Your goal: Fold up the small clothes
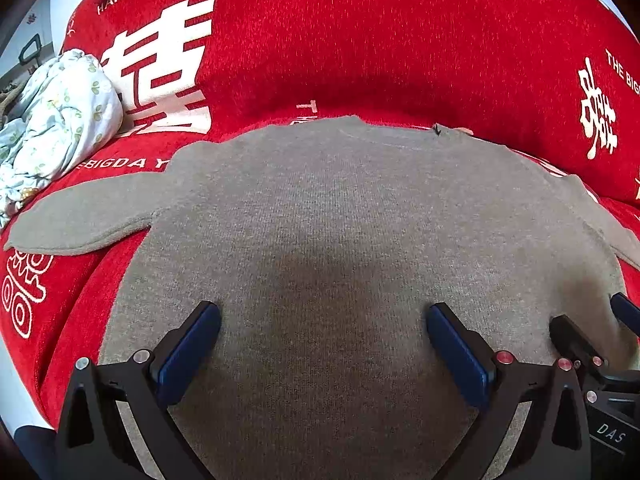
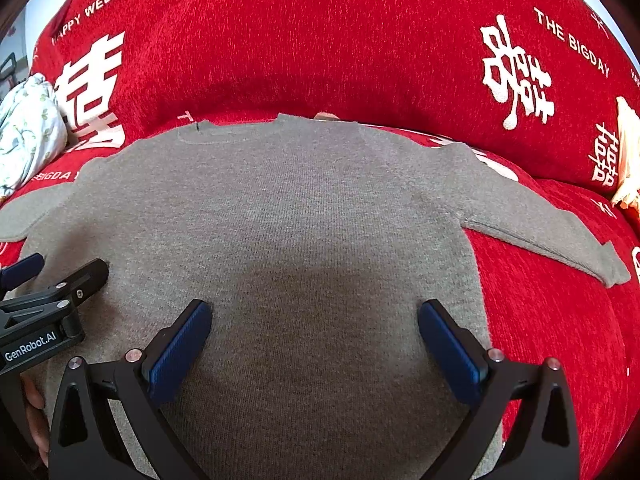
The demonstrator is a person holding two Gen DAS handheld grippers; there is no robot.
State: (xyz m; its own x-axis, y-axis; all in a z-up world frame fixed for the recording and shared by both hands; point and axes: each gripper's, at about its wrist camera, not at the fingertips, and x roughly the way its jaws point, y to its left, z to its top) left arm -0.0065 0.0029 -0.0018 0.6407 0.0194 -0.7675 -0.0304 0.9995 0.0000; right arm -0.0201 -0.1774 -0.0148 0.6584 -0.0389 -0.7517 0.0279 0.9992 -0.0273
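Observation:
A small grey knit sweater lies flat on a red sofa, collar toward the backrest, both sleeves spread outward. Its left sleeve reaches toward the sofa's left side, its right sleeve toward the right. My left gripper hovers open over the sweater's lower body, blue pads wide apart with nothing between them. My right gripper is open over the same area, a little to the right. Each gripper shows at the edge of the other's view: the right gripper and the left gripper.
The sofa wears a red cover with white wedding lettering. A crumpled floral cloth lies at the left, near the sleeve end. A pale cream item sits at the far right. A hand shows at the lower left.

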